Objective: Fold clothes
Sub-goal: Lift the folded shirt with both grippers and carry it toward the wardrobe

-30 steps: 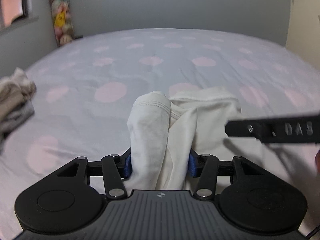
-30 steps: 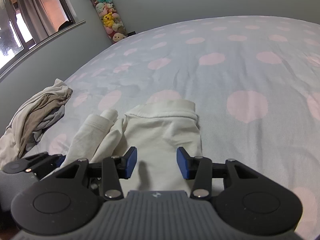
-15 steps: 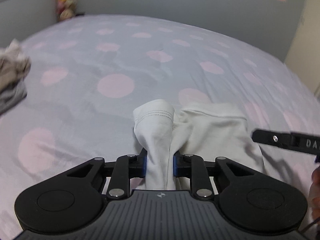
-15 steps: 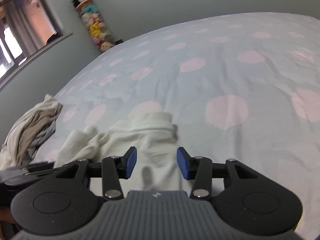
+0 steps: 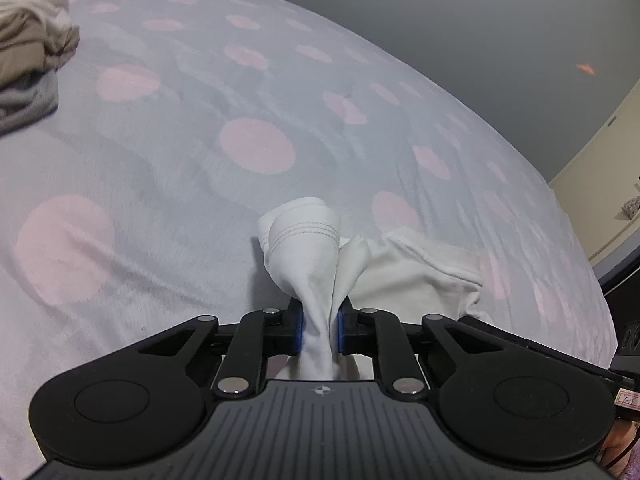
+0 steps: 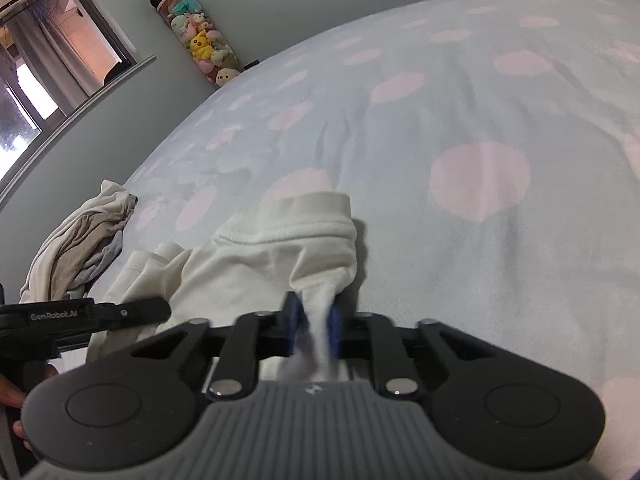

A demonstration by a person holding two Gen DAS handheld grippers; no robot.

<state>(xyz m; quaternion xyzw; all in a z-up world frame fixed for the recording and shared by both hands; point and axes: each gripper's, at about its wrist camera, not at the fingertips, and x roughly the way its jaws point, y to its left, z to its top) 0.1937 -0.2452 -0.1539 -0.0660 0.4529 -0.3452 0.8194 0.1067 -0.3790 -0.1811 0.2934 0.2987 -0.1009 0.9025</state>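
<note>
While the left gripper (image 5: 319, 325) is closing on a white garment's (image 5: 408, 276) sleeve, the right gripper (image 6: 313, 325) is pinching its body on the bed (image 5: 160, 184).

The left gripper (image 5: 319, 326), black with blue pads, is angling downward, its jaws closing on a bunched fold of white cotton garment (image 5: 316, 264). The right gripper (image 6: 313, 326), of the same build, is also tilting downward, its jaws closing with white fabric pinched between its blurred pads.
</note>
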